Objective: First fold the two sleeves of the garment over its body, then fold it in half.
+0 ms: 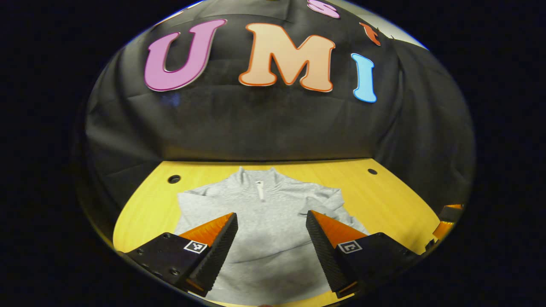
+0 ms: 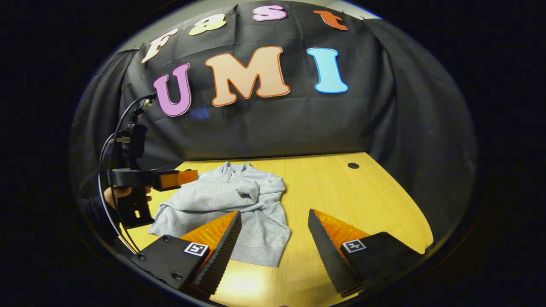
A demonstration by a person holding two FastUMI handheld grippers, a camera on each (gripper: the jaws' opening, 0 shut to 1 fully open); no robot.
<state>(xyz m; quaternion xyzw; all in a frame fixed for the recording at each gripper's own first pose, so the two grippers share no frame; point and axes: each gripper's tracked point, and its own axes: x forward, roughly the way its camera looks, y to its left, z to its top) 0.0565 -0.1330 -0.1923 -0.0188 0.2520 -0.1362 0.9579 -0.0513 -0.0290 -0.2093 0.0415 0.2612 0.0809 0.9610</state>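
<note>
I'm looking at a yellow wooden tabletop (image 1: 384,200) running back to the black cloth wall, and it's showing two small round dark holes near its far edge, one toward each corner. Lying flat on it is a light grey zip-neck sweatshirt (image 1: 264,230), collar pointing toward the wall. In the right gripper view I'm seeing its sleeves (image 2: 249,192) lying folded across the body, hem nearest me.

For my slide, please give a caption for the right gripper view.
Open right gripper above grey sweatshirt on yellow table; left gripper hovering.
</note>
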